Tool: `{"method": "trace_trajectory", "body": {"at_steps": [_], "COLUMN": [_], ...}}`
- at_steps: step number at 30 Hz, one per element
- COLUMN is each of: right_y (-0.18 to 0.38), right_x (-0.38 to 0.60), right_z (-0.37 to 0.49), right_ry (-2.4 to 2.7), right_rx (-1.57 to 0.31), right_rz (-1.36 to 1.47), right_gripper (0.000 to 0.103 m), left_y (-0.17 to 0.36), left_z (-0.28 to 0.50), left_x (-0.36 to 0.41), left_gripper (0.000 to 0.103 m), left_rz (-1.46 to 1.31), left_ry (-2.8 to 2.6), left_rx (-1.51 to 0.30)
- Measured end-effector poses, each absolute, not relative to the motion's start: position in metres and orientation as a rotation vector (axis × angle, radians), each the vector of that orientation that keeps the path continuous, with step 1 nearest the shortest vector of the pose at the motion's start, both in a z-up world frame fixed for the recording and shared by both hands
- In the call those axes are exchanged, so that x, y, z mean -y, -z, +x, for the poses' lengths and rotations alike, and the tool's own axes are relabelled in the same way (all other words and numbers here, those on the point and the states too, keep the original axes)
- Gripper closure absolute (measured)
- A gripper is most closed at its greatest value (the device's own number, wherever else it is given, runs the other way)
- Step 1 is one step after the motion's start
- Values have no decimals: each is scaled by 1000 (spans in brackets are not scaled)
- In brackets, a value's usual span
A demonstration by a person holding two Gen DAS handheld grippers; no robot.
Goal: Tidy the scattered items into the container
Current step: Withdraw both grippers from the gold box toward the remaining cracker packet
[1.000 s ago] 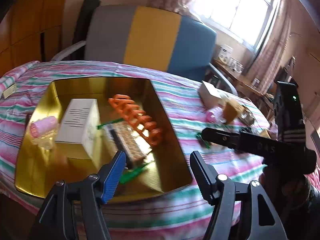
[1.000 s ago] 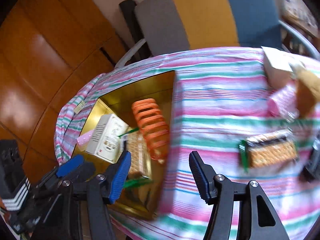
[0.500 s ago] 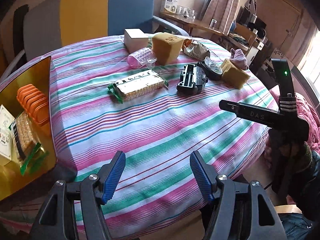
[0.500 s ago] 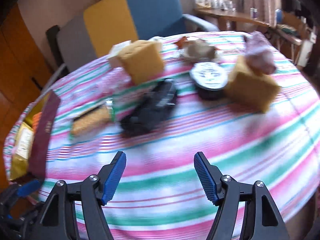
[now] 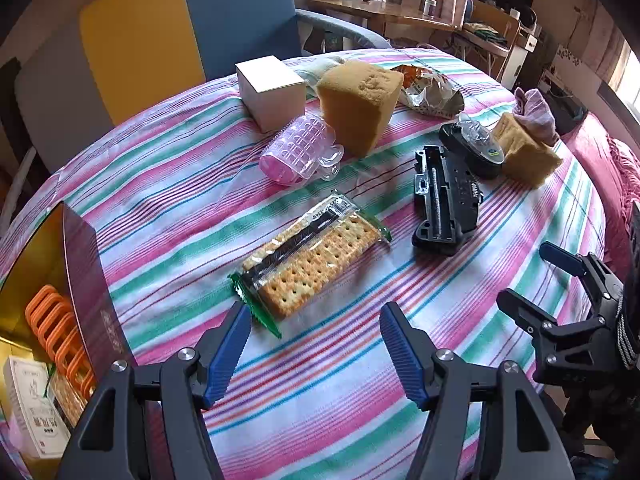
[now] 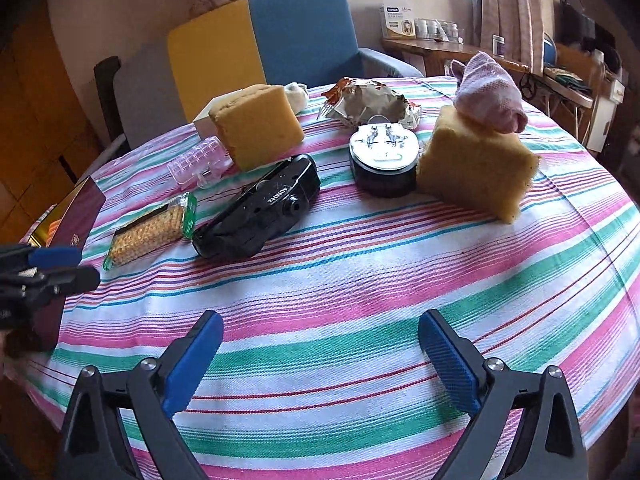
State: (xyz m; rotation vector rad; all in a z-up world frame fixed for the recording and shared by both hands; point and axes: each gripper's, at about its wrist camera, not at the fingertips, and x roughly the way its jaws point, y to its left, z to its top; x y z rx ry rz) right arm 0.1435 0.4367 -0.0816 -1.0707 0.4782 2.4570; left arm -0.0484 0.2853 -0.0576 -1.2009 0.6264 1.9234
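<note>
My left gripper [image 5: 316, 344] is held part-spread over bare striped tablecloth [image 5: 320, 408], nothing between the pads; the cracker packet [image 5: 314, 258] lies just beyond the tips, so I judge this claw is lined up for it

My right gripper [image 6: 320, 356] has its jaws opening, now very wide and empty, over bare cloth; a spread that wide would suit something bulky, perhaps the black battery-holder case [image 6: 260, 212] or the near sponge [image 6: 476, 168]. Target not settled from here

Container: gold-lined box [image 5: 44, 264] at the table's left edge, its dark red wall facing the clutter. Already inside: orange comb-like rack [image 5: 60, 340], a small white carton [image 5: 34, 408], another cracker packet, partly hidden

Mid-table: pink hair roller in its clear pack [image 5: 298, 152], touching the big sponge [image 5: 360, 104]; black round tin with clear lid [image 6: 384, 160] beside the near sponge, a pink sock [image 6: 490, 94] resting on top of it

Far: white box [image 5: 270, 90], crumpled snack bag [image 6: 368, 102]. All well apart from the container, so most of the tidying is left
</note>
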Motion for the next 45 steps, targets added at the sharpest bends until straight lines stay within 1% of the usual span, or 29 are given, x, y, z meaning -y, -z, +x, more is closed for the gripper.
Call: {"method": "trace_trajectory", "body": {"at_steps": [6, 10, 16, 21, 22, 25, 29, 34, 36, 39, 41, 45], "right_y": [85, 88, 89, 89, 89, 89, 89, 89, 89, 90, 90, 90], "right_x": [-435, -432, -432, -432, -432, -432, -432, -432, -431, -431, -431, -431], "right_z": [138, 135, 134, 134, 134, 134, 134, 134, 134, 135, 135, 136], "right_ry": [-2462, -2460, -2460, -2459, -2459, -2461, -2462, -2463, -2465, -2466, -2467, -2472], "right_rx": [-419, -359, -351, -347, -347, -347, -343, -341, -339, -339, -342, -344], "right_rz": [-1066, -1075, -1071, -1071, -1070, -1069, -1061, -1058, -1056, -1050, -1047, -1040], "right_gripper": [0, 0, 0, 0, 0, 0, 0, 0, 0, 0, 0, 0], "left_y": [74, 78, 77, 83, 83, 82, 80, 68, 63, 54, 50, 54], "left_z": [-64, -78, -84, -72, -69, -61, -44, -29, -34, -50, -56, -64], "left_x": [-308, -314, -324, -334, -333, -325, -311, -301, -302, -305, -304, -318], "left_gripper": [35, 35, 35, 35, 36, 48, 51, 51, 50, 49, 44, 42], "left_rz": [-1197, -1217, -1180, -1175, -1173, -1202, -1201, -1172, -1159, -1156, -1147, -1116], "left_ry": [-1880, -1861, -1799, -1746, -1748, -1740, -1761, -1800, -1829, -1844, -1819, -1768], "left_rx": [-724, -725, -747, -813, -814, -738, -679, -654, -676, -664, -651, -698]}}
